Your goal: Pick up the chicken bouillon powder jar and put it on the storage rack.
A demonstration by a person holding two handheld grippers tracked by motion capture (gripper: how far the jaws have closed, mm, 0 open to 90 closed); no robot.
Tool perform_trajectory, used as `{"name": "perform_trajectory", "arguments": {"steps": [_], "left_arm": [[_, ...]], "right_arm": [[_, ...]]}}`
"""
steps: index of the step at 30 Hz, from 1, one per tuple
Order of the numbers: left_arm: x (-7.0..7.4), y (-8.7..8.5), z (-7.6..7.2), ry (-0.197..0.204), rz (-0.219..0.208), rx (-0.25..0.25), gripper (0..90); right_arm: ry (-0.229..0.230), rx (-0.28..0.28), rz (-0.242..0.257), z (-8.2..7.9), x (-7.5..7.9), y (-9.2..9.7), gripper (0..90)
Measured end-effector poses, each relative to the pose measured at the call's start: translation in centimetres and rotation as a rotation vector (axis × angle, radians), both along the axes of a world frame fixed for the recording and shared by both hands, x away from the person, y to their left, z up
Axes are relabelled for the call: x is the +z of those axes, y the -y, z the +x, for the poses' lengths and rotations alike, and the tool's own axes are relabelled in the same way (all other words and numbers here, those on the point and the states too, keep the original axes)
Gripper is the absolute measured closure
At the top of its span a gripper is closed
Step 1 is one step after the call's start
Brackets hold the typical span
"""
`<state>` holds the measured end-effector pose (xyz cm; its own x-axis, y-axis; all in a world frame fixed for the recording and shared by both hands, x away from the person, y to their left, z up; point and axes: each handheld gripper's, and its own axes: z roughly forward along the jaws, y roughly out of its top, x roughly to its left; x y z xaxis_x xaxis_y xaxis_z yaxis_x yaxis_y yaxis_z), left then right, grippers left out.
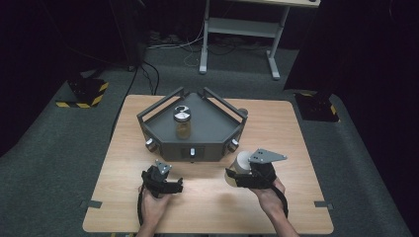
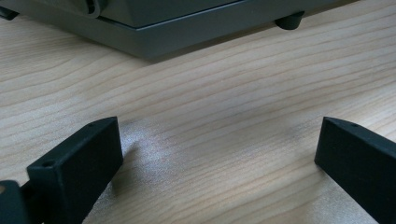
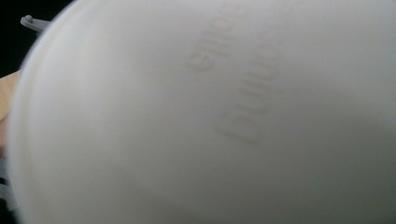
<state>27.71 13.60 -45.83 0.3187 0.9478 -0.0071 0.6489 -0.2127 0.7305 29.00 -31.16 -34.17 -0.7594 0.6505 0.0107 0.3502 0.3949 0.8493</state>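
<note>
My right gripper (image 1: pixel 236 176) had its fingers clenched on a white jar (image 1: pixel 238 168), which I held clear of the worktop (image 1: pixel 207 207), just in front of the right corner of the grey tray (image 1: pixel 163 143). Seen from above, the jar lay tipped over in my grasp, its pale body sticking out to the left of the gripper, with the grey three-cornered plate (image 1: pixel 267 156) above it. In my right gripper view the white jar (image 3: pixel 210 116) sat so close that its curved wall was a blur, with faint raised lettering across it that I could not read.

My left gripper (image 1: pixel 174 186) rested low over the wood, near the front of the tray, and its fingers (image 2: pixel 77 163) were released, standing wide apart with nothing but bare worktop (image 2: pixel 219 154) between them. The tray's grey base (image 2: pixel 187 32) and one of its small feet (image 2: pixel 289 21) showed just ahead of them.

On the tray stood a glass jar (image 1: pixel 182 124) with a silver lid, upright, holding something brownish.
</note>
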Motion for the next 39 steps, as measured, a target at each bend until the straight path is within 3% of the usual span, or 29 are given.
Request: {"name": "perform_trajectory", "arguments": {"steps": [5,23,28,39], "left_arm": [[0.0,0.0,0.0,0.0,0.0,0.0,0.8],[0.0,0.0,0.0,0.0,0.001,0.0,0.8],[0.0,0.0,0.0,0.0,0.0,0.0,0.8],[0.0,0.0,0.0,-0.001,0.0,-0.001,0.8]], "right_arm": [[0.003,0.02,-0.022,0.8,1.4,-0.6,32.5],[0.01,0.037,0.004,4.0,5.1,-1.6,32.6],[0.031,0.045,-0.016,4.9,6.4,-2.6,32.6],[0.023,0.053,0.0,7.3,7.6,-4.3,32.7]]}}
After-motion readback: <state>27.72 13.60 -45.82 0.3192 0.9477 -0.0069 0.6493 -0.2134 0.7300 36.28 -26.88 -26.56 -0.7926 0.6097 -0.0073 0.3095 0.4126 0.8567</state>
